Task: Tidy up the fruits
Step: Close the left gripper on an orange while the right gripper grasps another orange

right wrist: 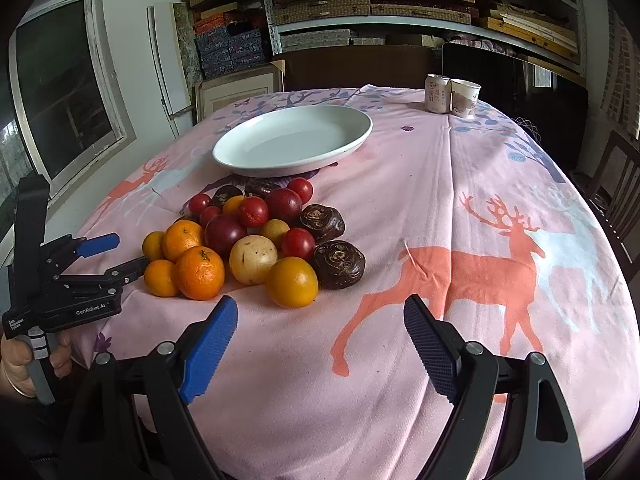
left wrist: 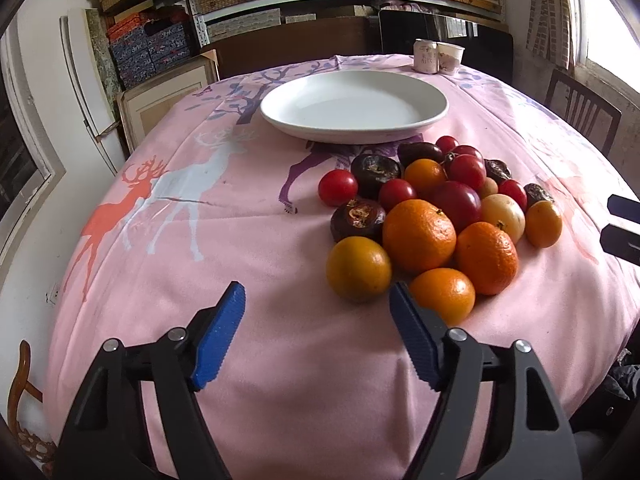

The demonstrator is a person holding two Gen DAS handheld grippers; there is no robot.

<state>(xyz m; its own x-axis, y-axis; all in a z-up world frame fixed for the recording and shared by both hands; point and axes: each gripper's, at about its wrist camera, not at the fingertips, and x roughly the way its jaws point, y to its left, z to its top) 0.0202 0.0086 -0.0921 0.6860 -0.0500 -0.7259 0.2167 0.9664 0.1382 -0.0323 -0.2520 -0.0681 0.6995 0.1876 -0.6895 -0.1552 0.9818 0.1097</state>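
A pile of fruit point(right wrist: 256, 240), with tangerines, cherry tomatoes, dark water chestnuts and a pale round fruit, lies on the pink deer-print cloth point(right wrist: 460, 208) in the middle of the bench, just on the near side of the empty white plate point(right wrist: 296, 136). The left tool point(left wrist: 316, 300) stands open with nothing between its pads, its right pad beside a small orange point(left wrist: 442, 294). The right tool point(right wrist: 320, 312) is open over bare cloth. A can point(right wrist: 437, 93) and a paper cup point(right wrist: 465, 97) stand touching at the far edge.

Soft window daylight, sharp, fisheye-warped edges
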